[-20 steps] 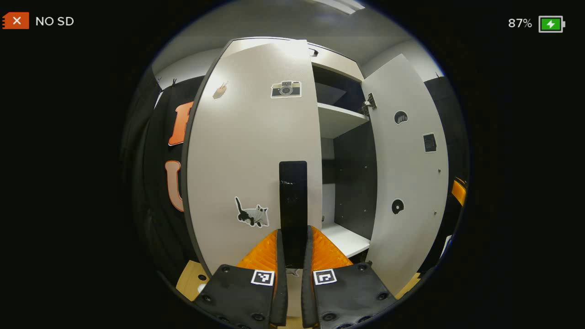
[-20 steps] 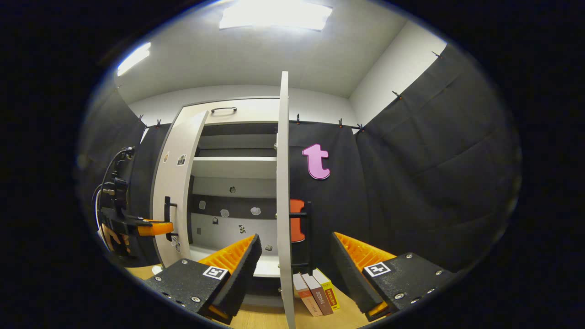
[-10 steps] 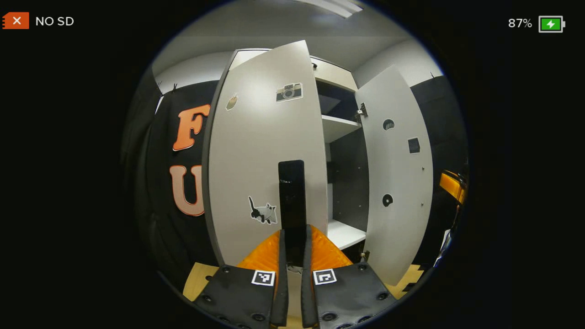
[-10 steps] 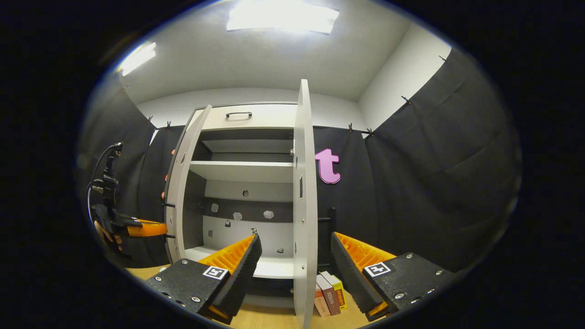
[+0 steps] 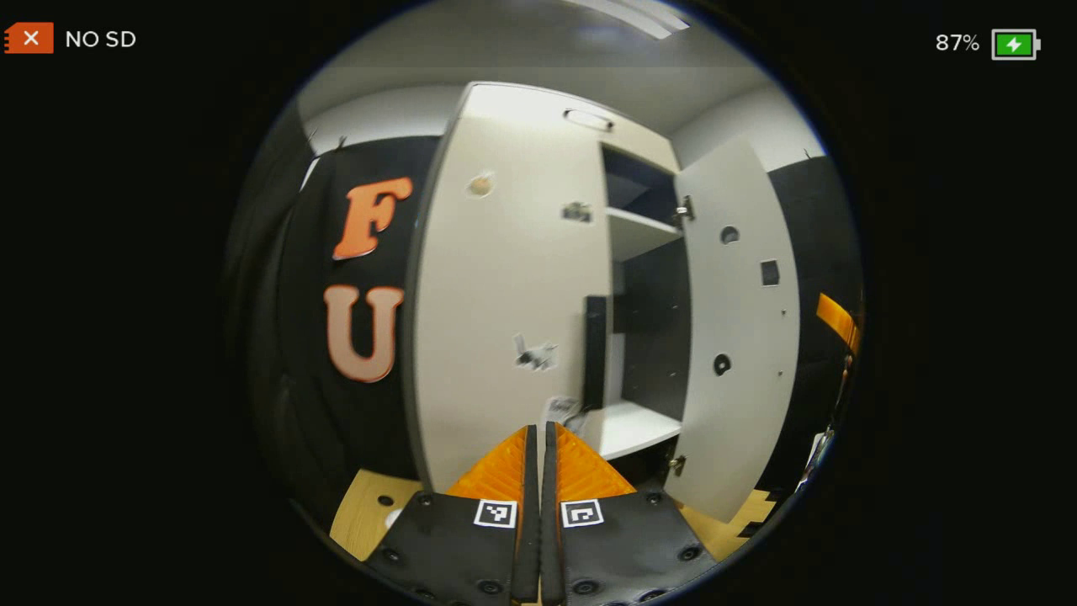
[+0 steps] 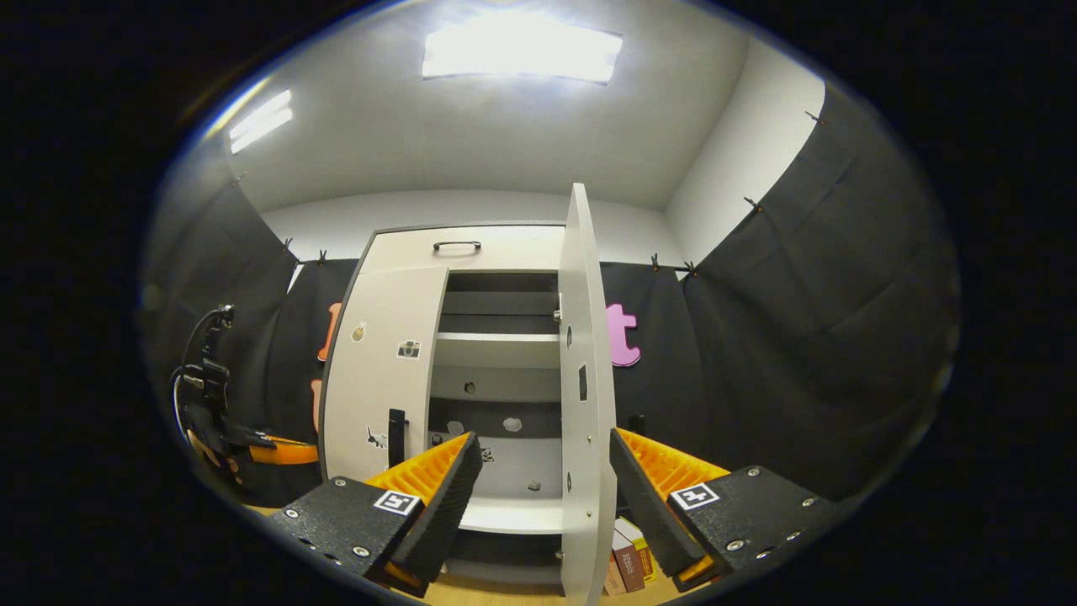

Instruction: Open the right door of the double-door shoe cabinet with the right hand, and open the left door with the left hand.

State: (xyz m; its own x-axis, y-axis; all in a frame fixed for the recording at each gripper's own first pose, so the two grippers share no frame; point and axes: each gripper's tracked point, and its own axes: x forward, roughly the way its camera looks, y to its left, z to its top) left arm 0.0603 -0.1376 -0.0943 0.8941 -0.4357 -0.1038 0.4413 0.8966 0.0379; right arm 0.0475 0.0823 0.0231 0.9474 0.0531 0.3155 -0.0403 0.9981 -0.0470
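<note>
The white shoe cabinet's right door (image 6: 585,421) stands wide open, nearly edge-on in the right gripper view. My right gripper (image 6: 545,446) is open, back from that door, its fingers either side of the door's edge in the image, touching nothing. The left door (image 5: 505,295) with stickers hangs partly open, and its black handle (image 5: 595,353) is free. My left gripper (image 5: 539,429) is shut with nothing between its fingers, a short way in front of the left door. The left gripper (image 6: 269,450) and the hand holding it show left of the left door (image 6: 379,379).
Inside the cabinet are a white shelf (image 6: 496,347) and a dark back panel. A drawer with a black handle (image 6: 457,246) tops the cabinet. Three books (image 6: 627,560) stand on the wooden floor right of the cabinet. The right gripper's orange finger (image 5: 837,320) shows past the right door (image 5: 740,337).
My left gripper let go of the black handle, drew back and shut. The left door swung back toward the cabinet. My right gripper moved away from the right door.
</note>
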